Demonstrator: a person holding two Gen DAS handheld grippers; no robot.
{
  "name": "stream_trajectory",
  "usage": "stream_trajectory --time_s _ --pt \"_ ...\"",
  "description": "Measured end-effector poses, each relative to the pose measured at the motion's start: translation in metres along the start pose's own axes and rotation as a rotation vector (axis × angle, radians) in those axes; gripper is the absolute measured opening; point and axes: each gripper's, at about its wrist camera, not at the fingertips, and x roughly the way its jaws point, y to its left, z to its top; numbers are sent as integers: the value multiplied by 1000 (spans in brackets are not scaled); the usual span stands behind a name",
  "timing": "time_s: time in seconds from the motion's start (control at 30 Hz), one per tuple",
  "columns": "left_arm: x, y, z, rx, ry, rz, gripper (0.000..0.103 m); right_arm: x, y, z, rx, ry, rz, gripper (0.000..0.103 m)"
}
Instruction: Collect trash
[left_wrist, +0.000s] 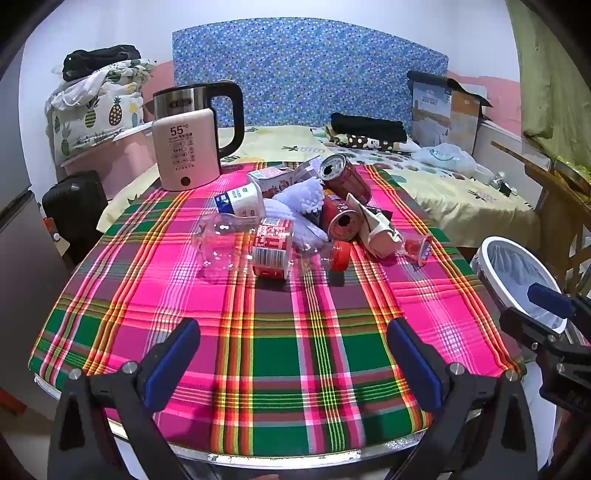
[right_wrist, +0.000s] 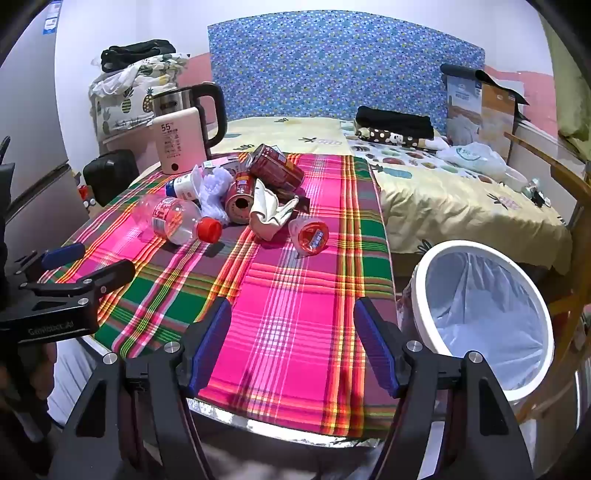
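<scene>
A pile of trash lies on the plaid tablecloth (left_wrist: 295, 332). It holds a clear plastic bottle (left_wrist: 258, 247) (right_wrist: 173, 219) with a red cap, two red cans (left_wrist: 345, 177) (right_wrist: 240, 201), a white yogurt bottle (left_wrist: 242, 201), a crumpled paper cup (left_wrist: 380, 232) (right_wrist: 269, 212) and a small red-lidded cup (right_wrist: 310, 234). A bin (right_wrist: 419, 295) (left_wrist: 482, 258) with a white rim and a bag liner stands off the table's right edge. My left gripper (left_wrist: 293, 354) (right_wrist: 107, 257) hovers open over the near edge, empty. My right gripper (right_wrist: 293, 343) (left_wrist: 517, 301) is open and empty beside the bin.
A pink-and-steel kettle (left_wrist: 195, 147) stands at the table's far left. Behind the table is a bed (right_wrist: 461, 199) with folded clothes and a plastic bag. A wooden frame (right_wrist: 576, 206) is at the right, and a dark case (left_wrist: 74, 206) sits on the floor at the left.
</scene>
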Motion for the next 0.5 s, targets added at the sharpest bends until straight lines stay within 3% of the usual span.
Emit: stream_trajectory --time_s 0.5 --pt "-6 1 1 -6 -8 13 102 7 4 -3 -1 2 -2 70"
